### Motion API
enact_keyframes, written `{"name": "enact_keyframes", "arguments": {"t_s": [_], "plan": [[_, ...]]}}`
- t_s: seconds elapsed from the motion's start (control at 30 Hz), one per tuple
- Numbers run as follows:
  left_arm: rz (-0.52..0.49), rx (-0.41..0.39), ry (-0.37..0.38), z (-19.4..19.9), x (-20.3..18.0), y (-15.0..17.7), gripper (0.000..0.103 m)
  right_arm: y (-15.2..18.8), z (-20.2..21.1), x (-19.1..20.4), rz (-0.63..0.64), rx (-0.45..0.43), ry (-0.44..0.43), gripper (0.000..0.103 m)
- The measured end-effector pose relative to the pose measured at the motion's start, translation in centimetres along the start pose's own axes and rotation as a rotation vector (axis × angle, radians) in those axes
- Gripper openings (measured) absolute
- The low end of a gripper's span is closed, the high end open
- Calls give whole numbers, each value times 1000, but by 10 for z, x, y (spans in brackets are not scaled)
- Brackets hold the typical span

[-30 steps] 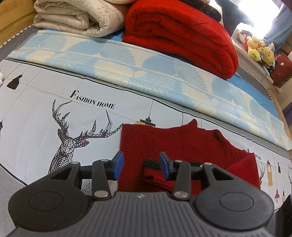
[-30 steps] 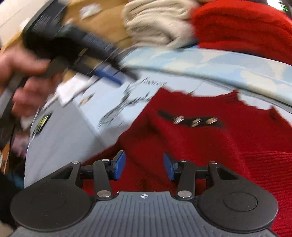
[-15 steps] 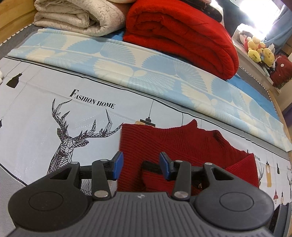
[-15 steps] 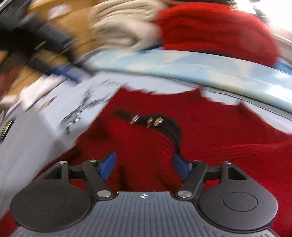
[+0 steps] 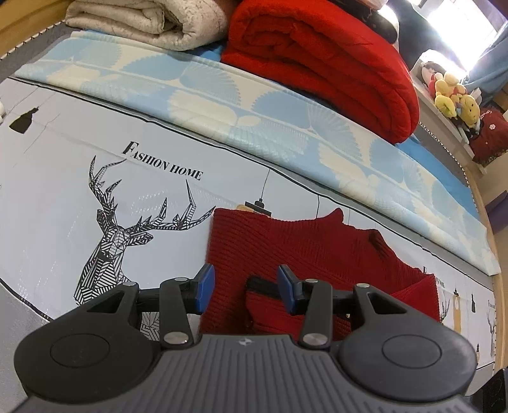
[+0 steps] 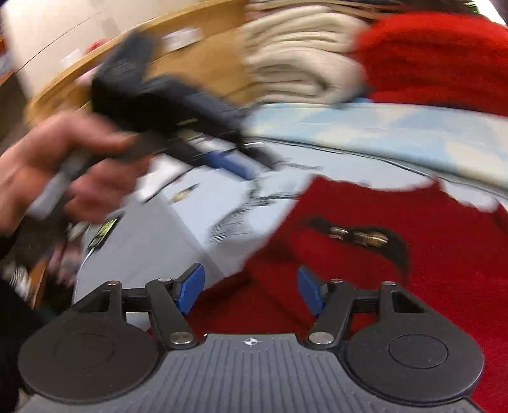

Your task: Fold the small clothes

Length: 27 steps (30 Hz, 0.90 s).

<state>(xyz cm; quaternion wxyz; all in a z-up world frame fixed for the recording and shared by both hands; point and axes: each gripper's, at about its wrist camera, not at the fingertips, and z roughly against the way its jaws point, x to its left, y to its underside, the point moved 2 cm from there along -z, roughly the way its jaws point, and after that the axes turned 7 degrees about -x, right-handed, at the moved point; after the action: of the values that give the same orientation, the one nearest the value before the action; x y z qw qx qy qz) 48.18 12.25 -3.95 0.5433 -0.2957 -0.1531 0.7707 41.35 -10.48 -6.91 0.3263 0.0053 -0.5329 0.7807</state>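
1. Since the earlier frame, the right gripper (image 6: 249, 290) has been shifted over the red sweater (image 5: 311, 251); its jaws have just been closing slightly, yet are parted with nothing gripped.
2. The left gripper (image 5: 243, 287) is held half open, empty, above the ribbed knit.
3. The sweater lies partly folded on the glossy deer-print sheet (image 5: 63, 190).
4. Only the right view shows metal buttons (image 6: 358, 236) and a hand (image 6: 63, 171).

The printed deer sheet (image 5: 63, 197) lies bare and flat to the left of the red knit sweater (image 5: 304, 241), giving open passage there. Farther back, a folded beige blanket (image 5: 149, 22) and a thick red quilt (image 5: 324, 60) block the way. In the right wrist view, the left hand (image 6: 60, 171) occupies the left side.
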Motion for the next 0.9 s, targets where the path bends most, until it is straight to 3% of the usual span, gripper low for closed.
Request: {"name": "enact_keyframes", "arguments": {"t_s": [0.07, 0.2, 0.33, 0.43, 0.5, 0.53, 0.6, 0.67, 0.8, 0.83, 0.9], "plan": [[-3, 26, 19, -6, -1, 3, 53, -2, -1, -6, -17, -1, 53, 65], [9, 119, 76, -27, 1, 19, 54, -12, 19, -37, -92, -83, 264, 65], [25, 200, 50, -54, 7, 39, 54, -15, 50, -78, -219, -165, 567, 66], [17, 218, 46, -65, 6, 50, 53, -8, 72, -112, -341, -167, 814, 67], [0, 221, 53, -67, 1, 53, 48, 4, 89, -135, -427, -128, 951, 67], [-15, 219, 65, -67, -3, 54, 32, 10, 97, -145, -464, -110, 1008, 67], [-69, 195, 48, -62, -10, 53, 15, 23, 112, -163, -550, -79, 1112, 68], [-89, 134, 76, -40, -19, 40, 10, 37, 128, -176, -632, -67, 1165, 69], [-39, -7, 127, 13, -22, 15, 9, 58, 146, -195, -707, -35, 1134, 77], [-17, -10, 106, 17, -17, 16, 10, 61, 143, -199, -713, -22, 1119, 78], [38, 67, 38, 4, 0, 29, 11, 67, 135, -203, -725, 15, 1071, 80]]}}
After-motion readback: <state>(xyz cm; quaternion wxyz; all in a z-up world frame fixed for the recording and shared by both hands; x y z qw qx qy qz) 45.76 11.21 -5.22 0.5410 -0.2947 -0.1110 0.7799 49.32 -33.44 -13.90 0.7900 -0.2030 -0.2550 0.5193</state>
